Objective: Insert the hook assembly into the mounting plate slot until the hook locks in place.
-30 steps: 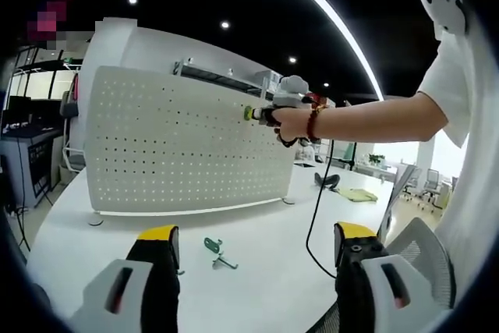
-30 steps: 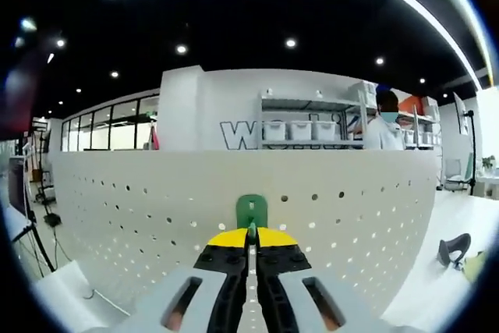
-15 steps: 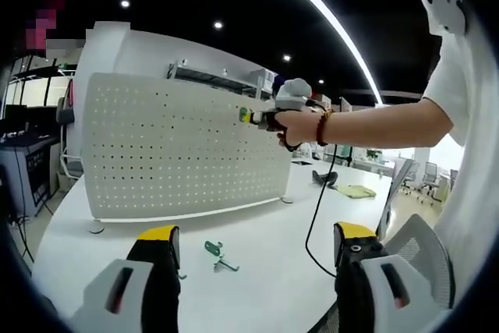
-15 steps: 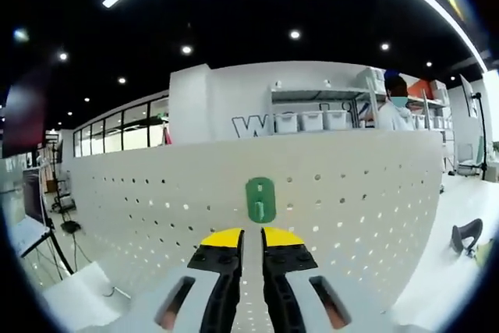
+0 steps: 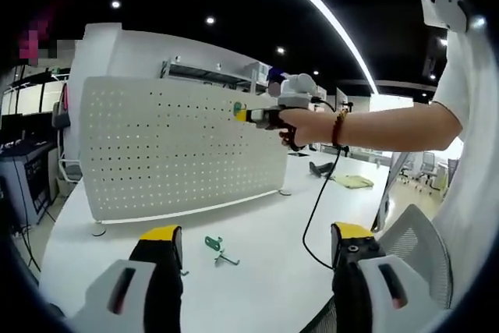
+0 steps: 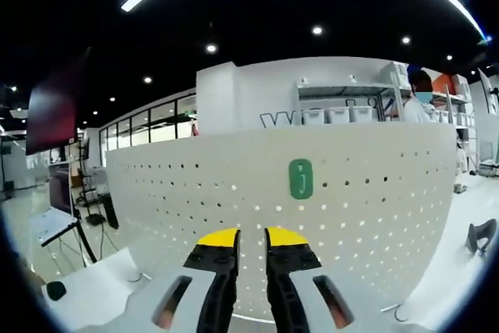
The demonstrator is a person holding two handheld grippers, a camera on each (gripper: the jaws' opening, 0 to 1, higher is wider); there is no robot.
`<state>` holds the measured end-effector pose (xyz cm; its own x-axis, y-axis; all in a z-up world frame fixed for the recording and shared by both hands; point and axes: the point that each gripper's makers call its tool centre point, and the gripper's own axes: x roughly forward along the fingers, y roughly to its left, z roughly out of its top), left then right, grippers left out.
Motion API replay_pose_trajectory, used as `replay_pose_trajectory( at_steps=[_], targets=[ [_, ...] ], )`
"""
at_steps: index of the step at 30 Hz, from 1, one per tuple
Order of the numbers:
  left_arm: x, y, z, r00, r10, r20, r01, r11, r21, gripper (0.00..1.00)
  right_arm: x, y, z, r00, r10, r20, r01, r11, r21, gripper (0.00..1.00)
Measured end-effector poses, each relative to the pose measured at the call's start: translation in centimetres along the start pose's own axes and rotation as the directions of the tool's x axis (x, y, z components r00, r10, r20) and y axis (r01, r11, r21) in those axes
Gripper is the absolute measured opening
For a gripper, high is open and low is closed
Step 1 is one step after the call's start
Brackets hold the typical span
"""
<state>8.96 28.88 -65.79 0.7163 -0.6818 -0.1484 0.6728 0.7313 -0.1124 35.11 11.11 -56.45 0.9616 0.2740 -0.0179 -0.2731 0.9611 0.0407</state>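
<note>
A white pegboard plate (image 5: pixel 156 154) stands upright on the white table (image 5: pixel 257 286). A green hook (image 6: pixel 301 178) hangs on the pegboard (image 6: pixel 374 208) near its top edge. My right gripper (image 6: pixel 251 238) is a short way back from it, open by a narrow gap with nothing between its tips. In the left gripper view a hand holds that gripper (image 5: pixel 261 115) just off the hung hook (image 5: pixel 238 107). A second green hook (image 5: pixel 218 249) lies on the table in front of my left gripper (image 5: pixel 256 239), which is wide open and empty.
A black cable (image 5: pixel 316 208) droops from the right gripper to the table. A dark object (image 5: pixel 320 168) and a yellow-green item (image 5: pixel 355 182) lie at the far right. A mesh chair (image 5: pixel 413 239) is beside me. A person (image 6: pixel 421 103) stands by shelves behind the board.
My right gripper opened, left the green hook hanging on the pegboard, and backed away from it. The left gripper stayed open over the table.
</note>
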Motion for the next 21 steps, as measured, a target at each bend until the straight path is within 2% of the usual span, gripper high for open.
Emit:
replay_pose_trajectory(
  at_steps=[2,5,10,18,21],
  targets=[
    [0.0,0.0,0.1,1.000,-0.002,-0.001,0.002,1.000,0.002,0.79,-0.4,0.8,-0.3,0.999,0.035,-0.005,-0.035,0.999,-0.021,0.11],
    [0.1,0.1,0.0,1.000,-0.009,-0.012,0.009,1.000,0.016,0.79,-0.8,1.1,-0.5,0.999,0.048,-0.004,-0.048,0.998,-0.034,0.12],
    [0.4,0.4,0.1,1.000,-0.014,-0.020,0.014,1.000,0.013,0.78,-1.8,2.1,-0.8,0.995,0.100,-0.006,-0.100,0.995,-0.012,0.13],
    [1.4,1.1,-0.2,0.999,-0.011,-0.043,0.012,1.000,0.020,0.77,-3.6,2.9,-0.9,0.990,0.142,0.009,-0.142,0.990,-0.026,0.18],
    [2.0,1.2,-0.5,0.998,-0.009,-0.058,0.009,1.000,0.008,0.76,-4.2,3.4,-1.5,0.987,0.158,-0.003,-0.159,0.987,-0.037,0.19]
  ],
)
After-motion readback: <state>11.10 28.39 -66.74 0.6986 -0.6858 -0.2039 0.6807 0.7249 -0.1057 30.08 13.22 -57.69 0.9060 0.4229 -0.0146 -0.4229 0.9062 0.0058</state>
